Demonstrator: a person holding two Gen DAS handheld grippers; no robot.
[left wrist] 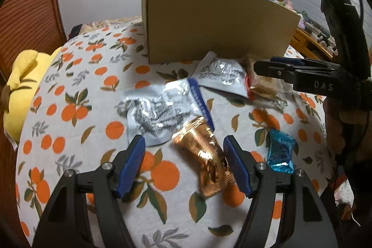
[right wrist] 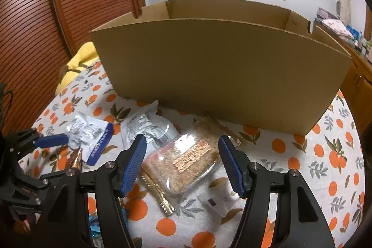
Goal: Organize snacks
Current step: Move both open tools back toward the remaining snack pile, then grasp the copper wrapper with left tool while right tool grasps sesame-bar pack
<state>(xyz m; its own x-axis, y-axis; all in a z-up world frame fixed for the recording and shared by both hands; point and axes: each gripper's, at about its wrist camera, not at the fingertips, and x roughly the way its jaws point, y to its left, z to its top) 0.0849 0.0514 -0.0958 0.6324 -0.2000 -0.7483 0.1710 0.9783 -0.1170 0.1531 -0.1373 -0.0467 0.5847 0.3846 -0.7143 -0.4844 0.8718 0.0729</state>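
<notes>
Hovering spread over an orange-print cloth (left wrist: 69,90), the left gripper (left wrist: 184,164) straddles a gold packet (left wrist: 204,155); the right gripper (right wrist: 182,163), also spread, straddles a clear granola pack (right wrist: 186,162).

We hold the left gripper (left wrist: 184,163) low in the left wrist frame, tilted downward, its jaws standing apart with blue ribbed pads (left wrist: 131,165) facing each other. Our right gripper (right wrist: 183,162) sits the same way in the lower middle of its own frame, jaws spread. In the left wrist view it also reaches in from the right edge, a hand (left wrist: 334,122) wrapped around its handle.
</notes>
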